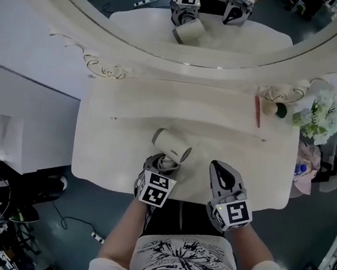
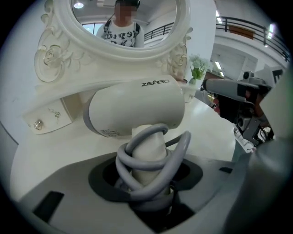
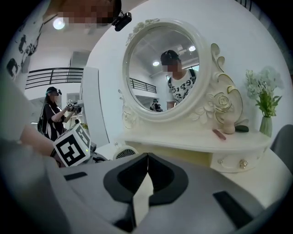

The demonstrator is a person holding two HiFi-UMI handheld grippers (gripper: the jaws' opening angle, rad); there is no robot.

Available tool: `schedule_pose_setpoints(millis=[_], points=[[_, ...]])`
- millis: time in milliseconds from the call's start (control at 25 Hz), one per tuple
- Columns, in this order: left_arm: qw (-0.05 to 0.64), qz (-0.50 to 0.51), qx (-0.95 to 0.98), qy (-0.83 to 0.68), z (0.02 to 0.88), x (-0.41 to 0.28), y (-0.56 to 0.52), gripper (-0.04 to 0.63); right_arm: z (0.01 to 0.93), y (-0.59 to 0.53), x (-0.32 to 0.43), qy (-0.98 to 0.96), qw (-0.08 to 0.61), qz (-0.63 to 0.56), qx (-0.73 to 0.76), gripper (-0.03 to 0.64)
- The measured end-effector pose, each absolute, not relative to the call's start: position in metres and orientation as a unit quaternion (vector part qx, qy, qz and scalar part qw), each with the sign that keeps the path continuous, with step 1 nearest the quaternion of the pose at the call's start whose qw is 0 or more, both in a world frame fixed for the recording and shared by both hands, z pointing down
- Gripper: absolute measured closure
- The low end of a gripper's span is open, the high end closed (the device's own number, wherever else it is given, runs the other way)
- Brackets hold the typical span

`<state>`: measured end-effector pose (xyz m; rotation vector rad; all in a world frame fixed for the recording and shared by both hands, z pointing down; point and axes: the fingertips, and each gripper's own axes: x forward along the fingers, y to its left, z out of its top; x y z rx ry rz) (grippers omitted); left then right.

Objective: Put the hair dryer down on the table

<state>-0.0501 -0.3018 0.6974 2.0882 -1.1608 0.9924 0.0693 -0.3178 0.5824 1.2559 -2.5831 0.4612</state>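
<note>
Hair dryer point(image 1: 171, 144) before mirror point(image 1: 198, 21); flowers point(image 1: 321, 120) on table point(image 1: 228, 132), right end

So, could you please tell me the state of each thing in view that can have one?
hair dryer: held by its handle, body sideways
cord: coiled round the handle
left gripper: shut on the hair dryer's handle
right gripper: shut, empty
drawer: closed
vase of flowers: upright
pink stick: lying flat
</note>
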Motion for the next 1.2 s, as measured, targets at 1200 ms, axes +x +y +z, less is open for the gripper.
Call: schedule_pose_setpoints(millis=[1200], points=[[0.235, 0.365, 0.805, -0.404, 0.683, -0.035, -0.293, 0.256, 0.563, -0.287, 0.090, -0.868, 0.123, 0.163, 0.452, 0.598]])
